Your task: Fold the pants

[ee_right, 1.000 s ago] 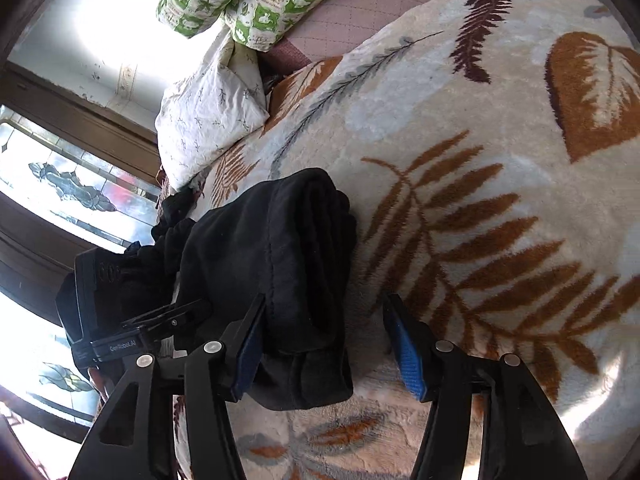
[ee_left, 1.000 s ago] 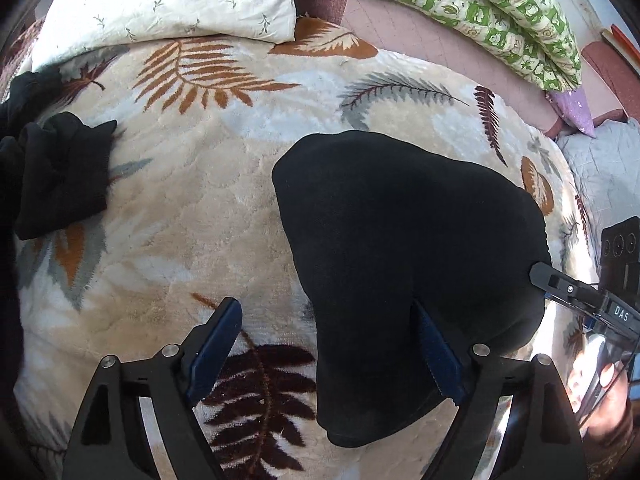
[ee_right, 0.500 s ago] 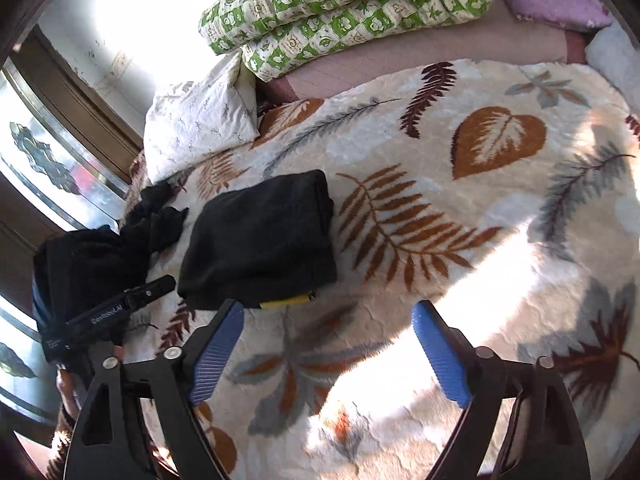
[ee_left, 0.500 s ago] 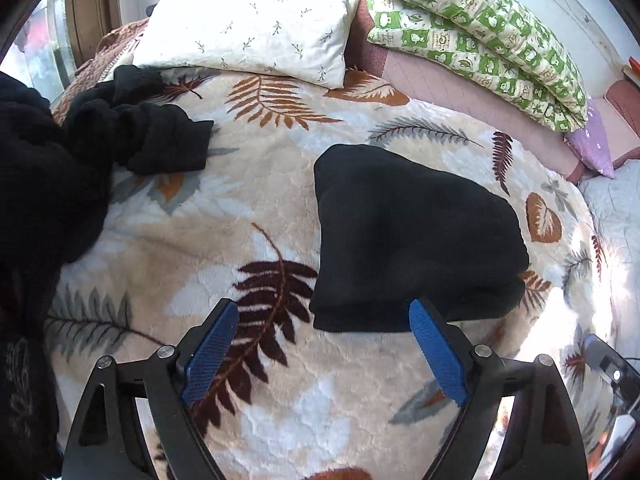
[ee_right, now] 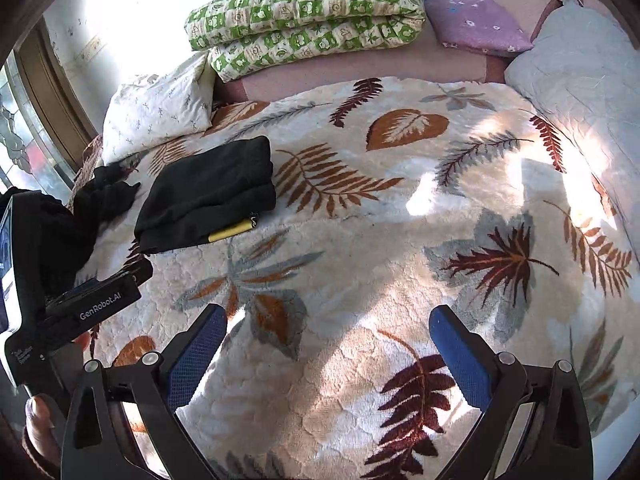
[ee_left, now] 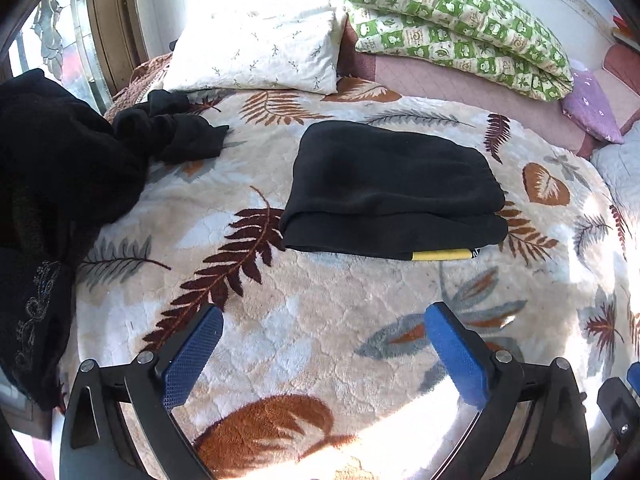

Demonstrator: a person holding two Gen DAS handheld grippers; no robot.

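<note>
The left gripper (ee_left: 322,350) has just opened its jaws wide, with nothing between them. The right gripper (ee_right: 326,354) has just opened wide too, and it is empty. Both hang over the leaf blanket (ee_left: 328,320) on the bed. The folded black pants (ee_left: 392,192) lie flat in the middle of the blanket, toward the pillows. A white pillow (ee_left: 256,56) sits at the head edge. More black clothes (ee_left: 176,132) lie by the left edge.

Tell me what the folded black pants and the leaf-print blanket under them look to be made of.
Folded black pants: soft matte knit, maybe fleece or jersey; thick rounded fold edges, no sheen. The yellow strip at the edge looks like a smooth label; material unclear.
Leaf-print blanket: plush, short-pile fleece by the look; fuzzy surface with embossed, crackled texture, faint sheen in sunlight.
</note>
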